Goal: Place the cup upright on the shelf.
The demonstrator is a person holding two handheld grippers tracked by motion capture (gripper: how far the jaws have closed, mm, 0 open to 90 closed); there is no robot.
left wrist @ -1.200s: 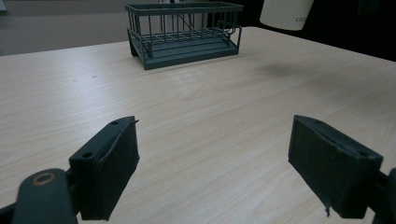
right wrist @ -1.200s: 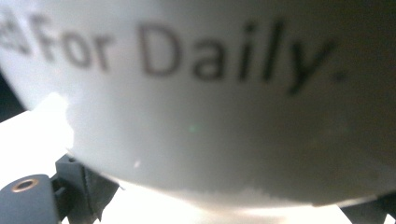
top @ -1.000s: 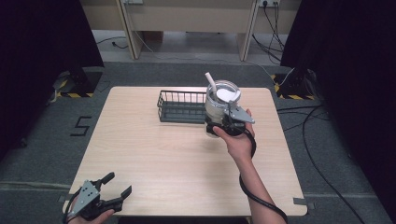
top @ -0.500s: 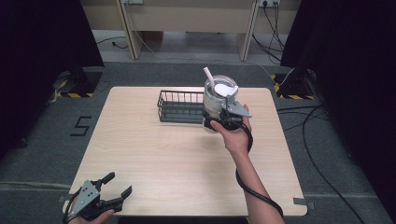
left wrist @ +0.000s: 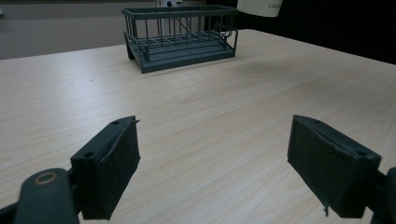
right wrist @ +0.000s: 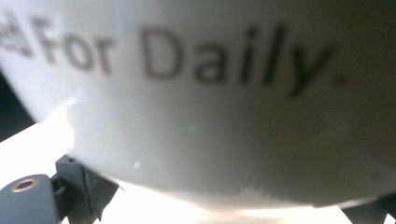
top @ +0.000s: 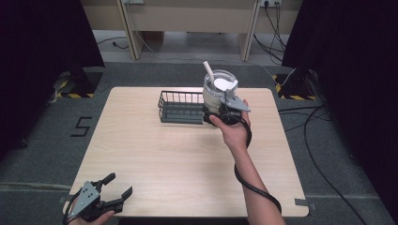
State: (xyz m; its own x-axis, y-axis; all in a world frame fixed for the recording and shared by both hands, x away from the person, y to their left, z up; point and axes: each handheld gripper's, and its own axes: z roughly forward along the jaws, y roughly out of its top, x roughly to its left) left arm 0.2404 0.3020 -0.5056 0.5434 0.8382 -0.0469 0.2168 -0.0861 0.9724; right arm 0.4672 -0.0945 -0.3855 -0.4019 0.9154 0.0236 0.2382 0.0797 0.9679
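A white cup with dark lettering "For Daily" and a white stick standing in it hangs above the table, beside the right end of the dark wire basket. My right gripper is shut on the cup's lower side. In the right gripper view the cup's wall sits between the black pads. The left gripper view catches the cup's bottom above the basket. My left gripper is held open at the table's front left corner, and its jaws have nothing between them.
The light wooden table has bare board between the two grippers. A cable trails from the right gripper along the forearm. Dark curtains, floor cables and a desk frame surround the table.
My right gripper has carried the cup a little upward and farther from the person, slightly left toward the basket. The left gripper has stayed still and open.
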